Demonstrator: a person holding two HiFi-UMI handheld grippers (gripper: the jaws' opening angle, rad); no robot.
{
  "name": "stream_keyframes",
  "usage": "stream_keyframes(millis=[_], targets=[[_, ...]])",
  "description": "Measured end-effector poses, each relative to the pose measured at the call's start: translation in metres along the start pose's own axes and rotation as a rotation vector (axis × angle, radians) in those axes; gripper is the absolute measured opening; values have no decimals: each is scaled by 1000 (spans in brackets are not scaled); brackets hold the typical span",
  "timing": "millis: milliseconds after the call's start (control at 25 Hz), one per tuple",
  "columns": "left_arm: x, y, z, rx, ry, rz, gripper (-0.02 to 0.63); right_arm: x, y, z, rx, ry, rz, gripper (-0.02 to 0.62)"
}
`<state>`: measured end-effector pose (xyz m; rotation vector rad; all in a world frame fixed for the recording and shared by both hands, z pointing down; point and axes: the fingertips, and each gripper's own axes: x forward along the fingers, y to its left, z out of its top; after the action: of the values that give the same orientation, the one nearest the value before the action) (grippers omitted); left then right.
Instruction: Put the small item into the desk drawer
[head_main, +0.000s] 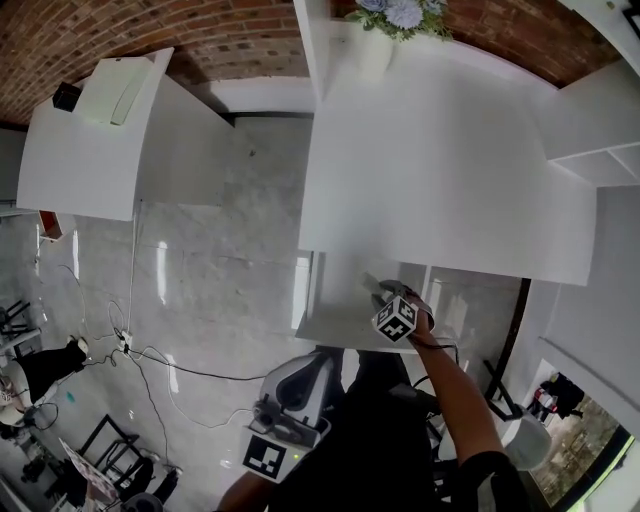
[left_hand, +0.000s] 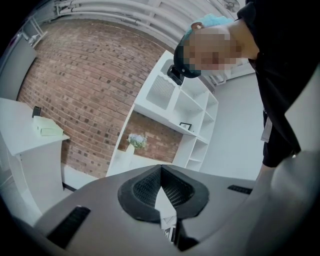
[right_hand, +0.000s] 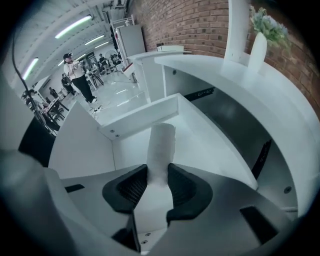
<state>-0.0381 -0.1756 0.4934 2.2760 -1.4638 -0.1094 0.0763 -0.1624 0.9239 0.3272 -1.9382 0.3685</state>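
My right gripper (right_hand: 159, 169) is shut on a small white cylindrical item (right_hand: 161, 142), which stands up between the dark pads. It hangs over the open white drawer (right_hand: 142, 114), and the drawer's floor shows below the item. In the head view, the right gripper (head_main: 383, 298) with its marker cube sits above the pulled-out drawer (head_main: 322, 305) at the front of the white desk (head_main: 440, 170). My left gripper (head_main: 303, 378) is low, close to the person's body and away from the desk. Its jaws (left_hand: 161, 175) are shut with nothing in them and point up at the room.
A white vase of flowers (head_main: 385, 30) stands at the desk's far edge. A second white counter (head_main: 90, 150) with a pale box (head_main: 112, 88) is at the left. Cables (head_main: 150, 360) lie on the floor. White shelves (head_main: 600, 130) stand at the right. A person (right_hand: 75, 70) stands far off.
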Motion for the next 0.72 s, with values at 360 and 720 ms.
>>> stream_keyframes(millis=[360, 720], targets=[[17, 10, -21, -32, 44, 20, 22, 45, 0, -26, 92, 76, 53, 143], [35, 23, -31, -53, 67, 46, 21, 76, 6, -46, 99, 161, 107, 143]])
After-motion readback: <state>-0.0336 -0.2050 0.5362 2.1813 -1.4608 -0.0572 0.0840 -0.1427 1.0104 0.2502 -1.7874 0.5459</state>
